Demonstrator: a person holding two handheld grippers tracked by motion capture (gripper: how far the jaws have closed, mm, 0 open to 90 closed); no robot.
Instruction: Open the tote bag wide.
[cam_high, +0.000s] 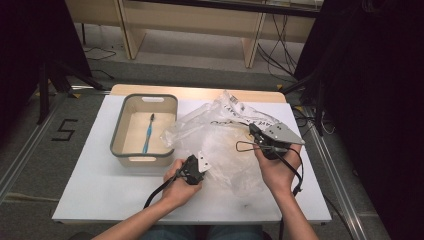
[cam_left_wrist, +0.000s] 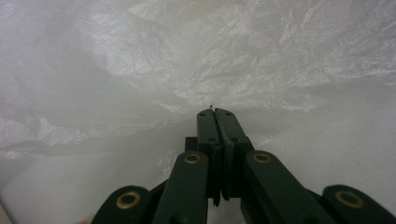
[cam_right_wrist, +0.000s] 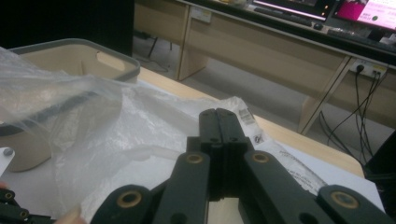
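Observation:
A crumpled clear plastic bag (cam_high: 225, 152) lies on the white table (cam_high: 100, 190), to the right of a beige bin (cam_high: 116, 135) with a grey rim. A blue toothbrush (cam_high: 148, 134) lies in the bin. My left gripper (cam_high: 205, 157) is at the bag's near left edge, and its jaws are shut with the film (cam_left_wrist: 187, 60) pinched at the tips (cam_left_wrist: 215, 112). My right gripper (cam_high: 252, 128) is held above the bag's right side. Its jaws (cam_right_wrist: 218, 112) are shut too, and a strip of the bag (cam_right_wrist: 93, 121) runs into them, lifted off the table.
The bin's rim (cam_right_wrist: 112, 58) stands behind the lifted film. Wooden desks (cam_high: 200, 20) and floor cables (cam_high: 280, 55) are beyond the table's far edge. Dark tripod legs (cam_high: 50, 80) stand at the left, and bare table lies in front of both hands.

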